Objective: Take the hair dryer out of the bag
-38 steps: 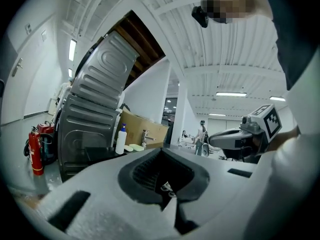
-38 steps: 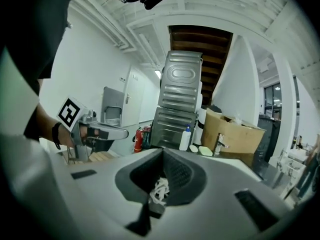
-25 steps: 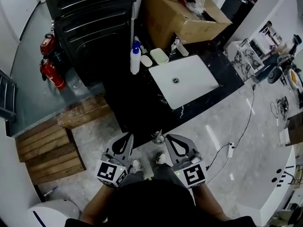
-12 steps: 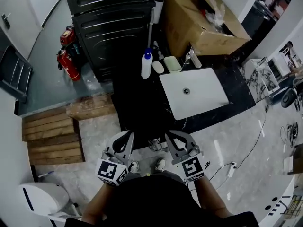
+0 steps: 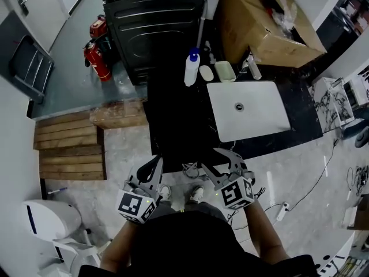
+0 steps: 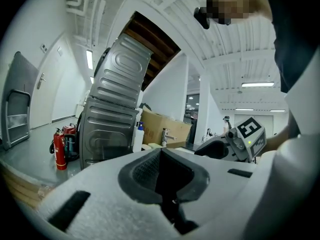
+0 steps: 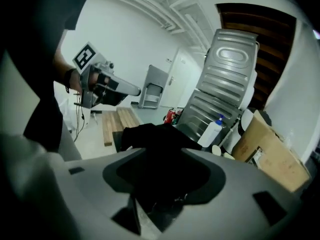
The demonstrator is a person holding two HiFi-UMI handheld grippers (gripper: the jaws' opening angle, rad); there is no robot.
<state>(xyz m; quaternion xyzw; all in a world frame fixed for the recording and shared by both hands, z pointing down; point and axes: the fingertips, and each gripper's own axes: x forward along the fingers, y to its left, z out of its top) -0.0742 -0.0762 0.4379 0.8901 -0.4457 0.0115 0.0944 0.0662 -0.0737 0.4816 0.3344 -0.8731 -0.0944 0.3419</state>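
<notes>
A black bag [image 7: 155, 134] lies slumped on the black counter [image 5: 173, 120], just beyond my right gripper [image 7: 162, 169]. No hair dryer shows in any view. In the head view the bag cannot be told from the dark counter. My right gripper [image 5: 222, 161] hangs at the counter's near edge; its jaws have just been opening and now stand apart, with the bag seen through the gap but nothing pressed between the pads. My left gripper [image 5: 154, 165] is beside it at the same edge, and its jaws [image 6: 160, 154] are shut on nothing.
On the counter are a white sink [image 5: 248, 109], a spray bottle [image 5: 191, 69] and an open cardboard box [image 5: 265, 25]. A dark metal appliance [image 5: 155, 16] stands behind, fire extinguishers [image 5: 97, 59] to its left. Wooden pallets [image 5: 69, 152] lie on the floor at left.
My right gripper has dropped toward the counter's near edge, rolled over, and its jaws have parted. The left gripper has hardly moved. The head view has shifted, so the counter sits further right.
</notes>
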